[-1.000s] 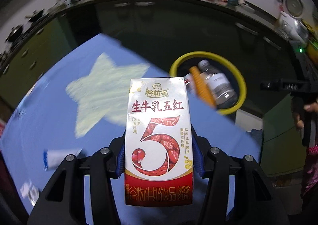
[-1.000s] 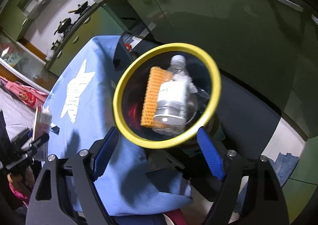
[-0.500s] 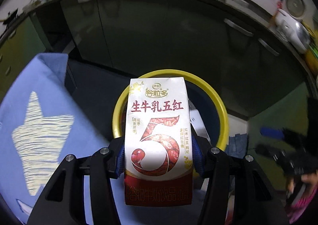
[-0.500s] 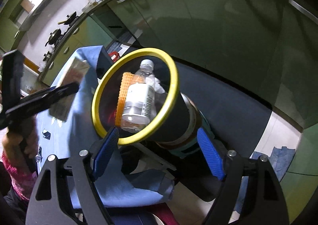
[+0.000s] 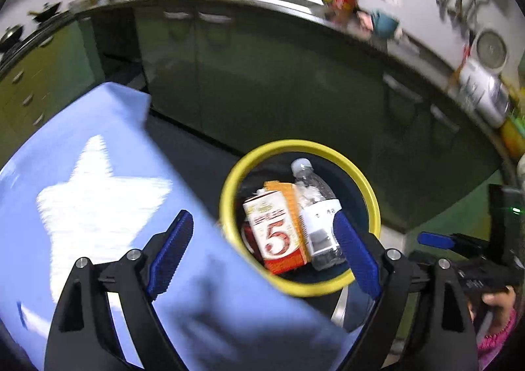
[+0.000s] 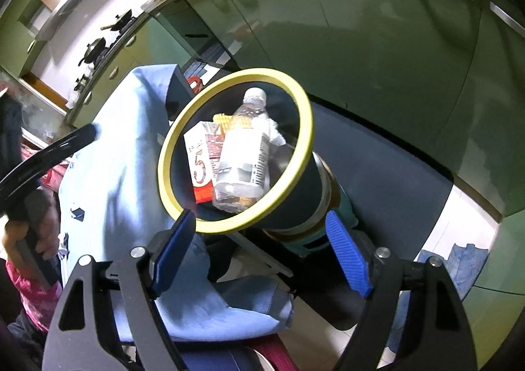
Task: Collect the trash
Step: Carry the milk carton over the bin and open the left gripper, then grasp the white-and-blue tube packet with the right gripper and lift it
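Note:
A dark trash bin with a yellow rim [image 5: 226,207] stands beside the blue-clothed table [image 5: 98,200]. Inside lie the red-and-white milk carton [image 5: 277,236], a clear plastic bottle [image 5: 316,216] and an orange mesh piece [image 5: 282,189]. My left gripper [image 5: 262,256] is open and empty, above the bin's near edge. My right gripper [image 6: 261,253] is open and empty, just short of the bin's rim [image 6: 164,161]. The carton [image 6: 200,161] and the bottle [image 6: 242,154] also show in the right wrist view.
Green kitchen cabinets [image 5: 262,69] run behind the bin, with a cluttered counter [image 5: 344,0] above. The tablecloth has a white star [image 5: 95,187]. Small scraps [image 6: 77,212] lie on the cloth. A dark mat [image 6: 377,174] covers the floor.
My left gripper opened and let go of the milk carton, which now lies in the bin. The left gripper pulled back a little. The right gripper stayed open near the bin.

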`<action>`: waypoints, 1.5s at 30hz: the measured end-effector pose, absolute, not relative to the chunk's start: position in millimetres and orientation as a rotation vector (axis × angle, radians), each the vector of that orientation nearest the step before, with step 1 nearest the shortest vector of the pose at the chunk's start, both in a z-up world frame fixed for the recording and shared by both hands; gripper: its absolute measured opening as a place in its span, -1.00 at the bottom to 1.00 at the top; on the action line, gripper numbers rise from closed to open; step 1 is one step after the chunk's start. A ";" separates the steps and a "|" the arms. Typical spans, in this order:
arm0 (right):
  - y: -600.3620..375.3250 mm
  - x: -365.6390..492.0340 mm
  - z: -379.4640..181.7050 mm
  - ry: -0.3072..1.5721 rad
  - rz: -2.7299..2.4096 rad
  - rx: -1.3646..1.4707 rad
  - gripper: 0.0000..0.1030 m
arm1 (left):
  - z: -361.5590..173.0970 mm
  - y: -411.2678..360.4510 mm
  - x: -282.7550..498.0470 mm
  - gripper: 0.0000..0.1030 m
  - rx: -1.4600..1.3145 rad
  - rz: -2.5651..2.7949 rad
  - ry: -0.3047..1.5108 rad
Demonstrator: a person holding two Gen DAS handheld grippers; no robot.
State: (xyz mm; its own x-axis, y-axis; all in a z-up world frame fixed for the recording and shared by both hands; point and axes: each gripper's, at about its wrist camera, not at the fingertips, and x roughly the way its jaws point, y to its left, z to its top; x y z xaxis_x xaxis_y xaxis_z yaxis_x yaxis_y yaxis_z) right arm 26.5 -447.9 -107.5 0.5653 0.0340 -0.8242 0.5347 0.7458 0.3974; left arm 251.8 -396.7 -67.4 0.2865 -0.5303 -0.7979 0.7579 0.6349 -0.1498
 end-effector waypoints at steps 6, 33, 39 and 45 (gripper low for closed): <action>-430.1 45.8 -102.3 0.968 -0.309 0.635 0.50 | -48.2 -283.1 249.9 0.77 0.168 -0.785 0.870; -118.2 293.2 -79.8 1.088 0.551 -0.124 0.59 | -68.3 85.0 342.9 0.90 -0.157 -0.216 0.626; -78.7 329.7 -96.9 1.147 0.608 -0.252 0.52 | -70.6 78.1 339.3 0.91 -0.178 -0.225 0.636; -60.4 343.5 -119.0 1.201 0.623 -0.316 0.14 | -69.6 69.9 333.2 0.91 -0.170 -0.244 0.643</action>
